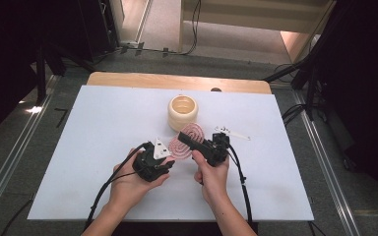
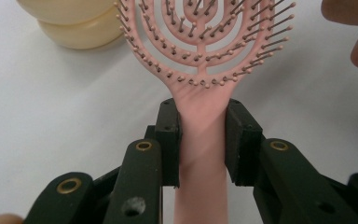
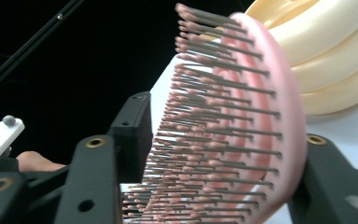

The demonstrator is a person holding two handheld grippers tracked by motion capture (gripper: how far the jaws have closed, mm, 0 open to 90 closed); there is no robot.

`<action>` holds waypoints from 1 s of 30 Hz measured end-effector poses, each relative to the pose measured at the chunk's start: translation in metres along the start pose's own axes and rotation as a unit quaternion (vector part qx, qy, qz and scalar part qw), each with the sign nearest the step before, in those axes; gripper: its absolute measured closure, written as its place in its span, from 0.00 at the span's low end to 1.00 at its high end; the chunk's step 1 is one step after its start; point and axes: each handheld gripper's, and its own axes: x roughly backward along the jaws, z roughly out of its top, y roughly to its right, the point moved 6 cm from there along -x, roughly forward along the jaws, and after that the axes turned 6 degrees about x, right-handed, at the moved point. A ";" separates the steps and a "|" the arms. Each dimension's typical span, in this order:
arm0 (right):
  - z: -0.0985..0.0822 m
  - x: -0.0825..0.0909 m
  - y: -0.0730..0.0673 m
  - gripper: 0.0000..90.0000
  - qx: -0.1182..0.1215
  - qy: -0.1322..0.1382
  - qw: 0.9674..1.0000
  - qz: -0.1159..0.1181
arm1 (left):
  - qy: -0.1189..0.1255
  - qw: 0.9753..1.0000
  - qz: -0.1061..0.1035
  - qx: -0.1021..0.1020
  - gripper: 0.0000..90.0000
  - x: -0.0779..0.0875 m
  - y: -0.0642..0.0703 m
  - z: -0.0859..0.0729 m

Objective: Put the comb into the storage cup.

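Observation:
A pink hairbrush point(image 1: 193, 131) with a vented oval head is held just above the white table point(image 1: 103, 128), between my two grippers. My left gripper point(image 2: 201, 135) is shut on the brush handle point(image 2: 201, 163), just below the head point(image 2: 200, 56). My right gripper point(image 3: 219, 140) comes in from the right and takes the head edge-on. One jaw lies against the head's smooth back point(image 3: 289, 116) and the other meets the bristle tips. In the high view the left gripper point(image 1: 170, 158) and right gripper point(image 1: 186, 137) sit close together at the table's middle.
A cream ribbed cup point(image 1: 182, 110) stands upright just behind the brush, also seen close by as the cup point(image 2: 74, 23) and the cup point(image 3: 331, 60). A small white flat piece point(image 1: 231, 132) lies to the right. A wooden strip point(image 1: 177, 81) edges the table's far side.

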 end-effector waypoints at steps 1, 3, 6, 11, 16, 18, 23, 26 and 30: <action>0.000 0.000 0.000 0.55 0.000 0.000 1.000 0.000 | 0.000 1.000 0.000 0.000 0.79 0.000 0.000 0.000; 0.001 0.002 -0.001 0.60 0.001 0.007 1.000 0.014 | 0.005 1.000 -0.002 0.001 0.79 0.001 0.000 0.000; 0.003 0.004 -0.003 0.67 -0.010 0.014 0.999 0.040 | 0.014 1.000 0.005 -0.003 0.79 0.002 0.000 0.000; 0.006 0.008 -0.011 0.69 0.014 0.024 0.999 0.042 | 0.032 0.999 -0.006 0.001 0.78 0.000 0.000 -0.001; 0.005 0.009 -0.014 0.69 0.044 0.026 0.998 0.035 | 0.063 0.996 -0.051 0.020 0.42 0.004 0.000 0.002; 0.006 0.011 -0.017 0.70 0.053 0.030 0.997 0.040 | 0.065 0.996 -0.048 0.026 0.25 0.004 -0.002 0.001; 0.008 0.015 -0.020 0.70 0.083 0.036 0.995 0.044 | 0.078 0.995 -0.058 0.034 0.00 0.005 -0.003 -0.004; 0.010 0.016 -0.020 0.70 0.087 0.036 0.995 0.044 | 0.102 0.991 -0.074 0.050 0.00 0.009 -0.007 -0.006; 0.012 0.018 -0.020 0.70 0.097 0.041 0.993 0.045 | 0.122 0.988 -0.070 0.060 0.00 0.014 -0.013 -0.008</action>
